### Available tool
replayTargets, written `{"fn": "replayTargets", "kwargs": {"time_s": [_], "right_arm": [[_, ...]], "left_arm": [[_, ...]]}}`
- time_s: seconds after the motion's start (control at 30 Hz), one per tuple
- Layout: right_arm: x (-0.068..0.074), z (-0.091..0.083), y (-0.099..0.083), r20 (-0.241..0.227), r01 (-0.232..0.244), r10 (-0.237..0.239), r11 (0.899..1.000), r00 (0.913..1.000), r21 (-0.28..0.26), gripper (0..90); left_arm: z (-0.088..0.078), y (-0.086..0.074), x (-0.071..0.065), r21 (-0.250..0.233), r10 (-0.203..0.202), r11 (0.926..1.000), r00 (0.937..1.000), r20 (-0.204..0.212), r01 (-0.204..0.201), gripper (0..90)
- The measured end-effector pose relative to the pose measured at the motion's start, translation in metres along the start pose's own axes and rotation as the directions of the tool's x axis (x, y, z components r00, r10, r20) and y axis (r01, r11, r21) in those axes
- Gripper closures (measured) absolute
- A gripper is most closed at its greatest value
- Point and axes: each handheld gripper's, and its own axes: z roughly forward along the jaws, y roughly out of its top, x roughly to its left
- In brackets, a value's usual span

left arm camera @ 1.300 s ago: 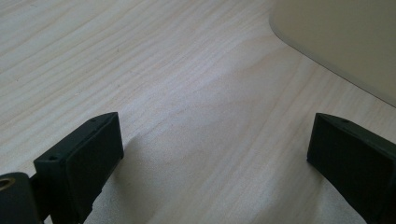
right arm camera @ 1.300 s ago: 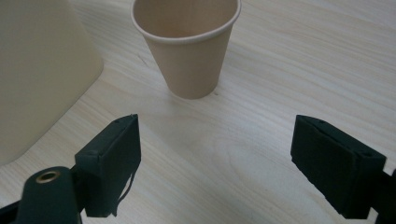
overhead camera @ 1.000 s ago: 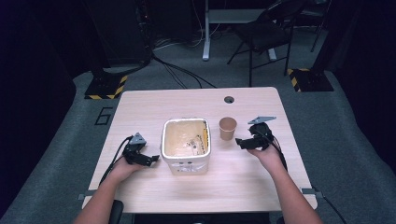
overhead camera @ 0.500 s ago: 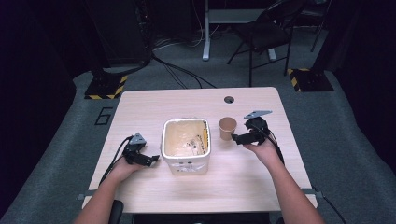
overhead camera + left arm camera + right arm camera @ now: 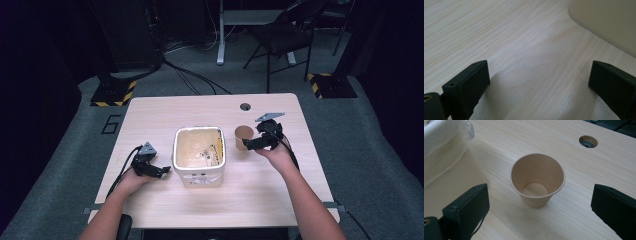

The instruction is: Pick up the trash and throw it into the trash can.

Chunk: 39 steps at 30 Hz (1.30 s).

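Observation:
A brown paper cup [image 5: 243, 135] stands upright and empty on the wooden table [image 5: 200, 107], just right of a white square tub [image 5: 198, 156]. My right gripper [image 5: 249, 145] is at the cup's right side, open. Its jaws have just been opening. In the right gripper view the cup [image 5: 537, 180] stands ahead of the wide-spread fingers [image 5: 469, 205], with nothing pressed between them. My left gripper [image 5: 163, 171] rests low at the tub's left side, open over bare wood. The left gripper view shows the tub's corner [image 5: 604, 22] beyond the empty open jaws.
A round cable hole [image 5: 245, 106] lies behind the cup. The tub holds a clear liner and brownish residue. A chair [image 5: 280, 35] and cables sit on the floor beyond the table's far edge.
My right gripper has moved left and up toward the cup and its jaws have spread wider. The left hand, the tub and the cup have not moved.

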Motion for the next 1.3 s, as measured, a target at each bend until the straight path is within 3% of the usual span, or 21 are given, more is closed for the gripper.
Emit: {"fn": "replayTargets", "kwargs": {"time_s": [0.37, 0.9, 1.3], "right_arm": [[0.006, 0.013, 0.012, -0.001, 0.021, -0.021, 1.000, 0.9998, -0.005, 0.6], [0.003, 0.046, 0.011, 0.026, -0.017, 0.016, 0.999, 0.9995, 0.045, 0.8], [0.001, 0.057, 0.011, 0.034, -0.016, 0.015, 0.999, 0.9993, 0.030, 6.8]], "left_arm": [[0.001, 0.000, 0.000, -0.003, -0.001, 1.0000, 1.0000, -0.001, 0.001, 3.3], [0.001, 0.000, 0.000, -0.002, 0.001, 1.0000, 1.0000, 0.000, -0.001, 3.3], [0.001, 0.000, 0.000, -0.002, -0.001, 1.0000, 1.0000, -0.001, 0.001, 3.3]]}}
